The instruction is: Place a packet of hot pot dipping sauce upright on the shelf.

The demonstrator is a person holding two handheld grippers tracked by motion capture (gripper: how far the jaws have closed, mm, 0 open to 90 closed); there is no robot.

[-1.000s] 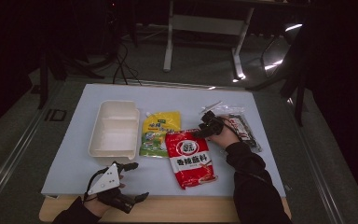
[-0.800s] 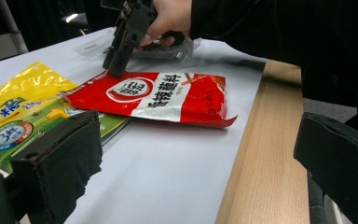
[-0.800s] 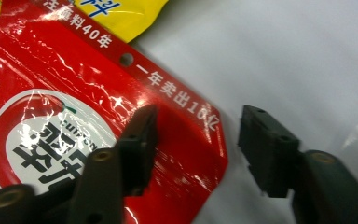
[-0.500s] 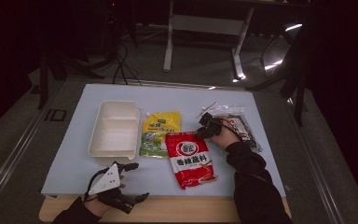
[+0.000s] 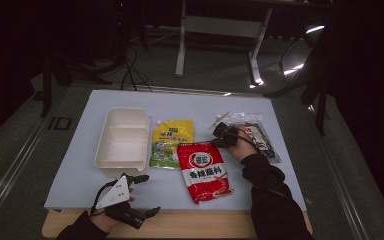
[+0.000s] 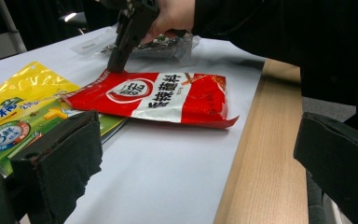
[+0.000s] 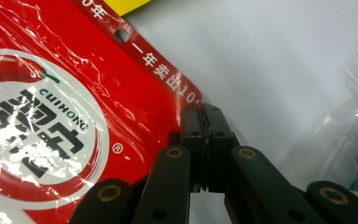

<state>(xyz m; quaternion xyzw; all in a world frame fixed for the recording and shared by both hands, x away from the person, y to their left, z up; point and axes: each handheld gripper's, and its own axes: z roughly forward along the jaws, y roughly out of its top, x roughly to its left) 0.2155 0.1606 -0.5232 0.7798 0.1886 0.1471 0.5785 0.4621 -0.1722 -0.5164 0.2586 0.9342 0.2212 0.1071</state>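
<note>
1. Table (image 5: 280, 107) with pale blue top is carrying everything; a white two-compartment foam tray (image 5: 122, 137) is sitting far left.
2. Your red seasoning pouch (image 5: 205, 170) is lying flat at centre, overlapping a yellow-green sachet (image 5: 170, 142).
3. Your right gripper (image 7: 204, 128) is pinching the pouch's top corner, jaws closed together.
4. Your left gripper (image 5: 140, 195) is hovering wide apart, empty, at the near edge.

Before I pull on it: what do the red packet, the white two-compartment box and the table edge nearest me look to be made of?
The red seasoning packet looks like glossy plastic film: it wrinkles and glints. The white two-compartment box appears to be matt foam or thin moulded plastic; which one is unclear. The table's near edge shows pale wood grain, possibly laminate.
</note>
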